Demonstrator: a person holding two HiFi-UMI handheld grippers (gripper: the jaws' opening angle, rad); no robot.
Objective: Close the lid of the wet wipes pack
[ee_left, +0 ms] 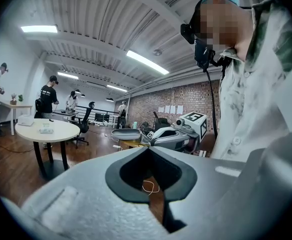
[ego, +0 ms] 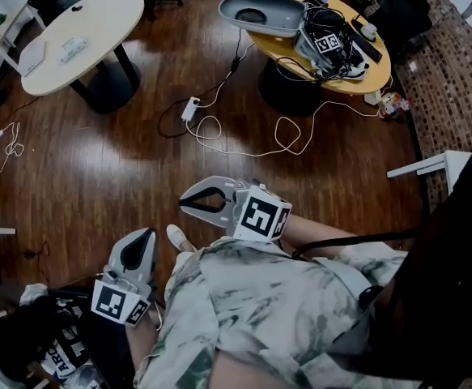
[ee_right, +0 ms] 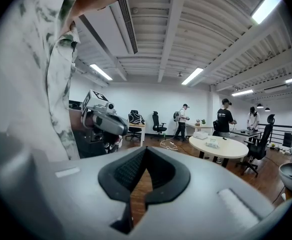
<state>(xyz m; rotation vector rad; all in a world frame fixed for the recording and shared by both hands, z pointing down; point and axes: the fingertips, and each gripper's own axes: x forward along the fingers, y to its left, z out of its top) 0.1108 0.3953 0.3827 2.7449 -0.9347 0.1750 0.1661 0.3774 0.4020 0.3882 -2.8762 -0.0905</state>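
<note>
No wet wipes pack is plainly in view; a small white pack-like thing lies on the far white round table, too small to identify. It also shows as the white pack and the white pack. I hold both grippers close to my body, above the wooden floor. My left gripper points forward with its jaws shut on nothing. My right gripper points left, also shut and empty. In the left gripper view the shut left gripper faces the right gripper. In the right gripper view the shut right gripper faces the left gripper.
A yellow round table at the back holds a grey tub, a spare gripper and tangled cables. A power strip with looping white cable lies on the floor. A black bag sits at lower left. People stand at far desks.
</note>
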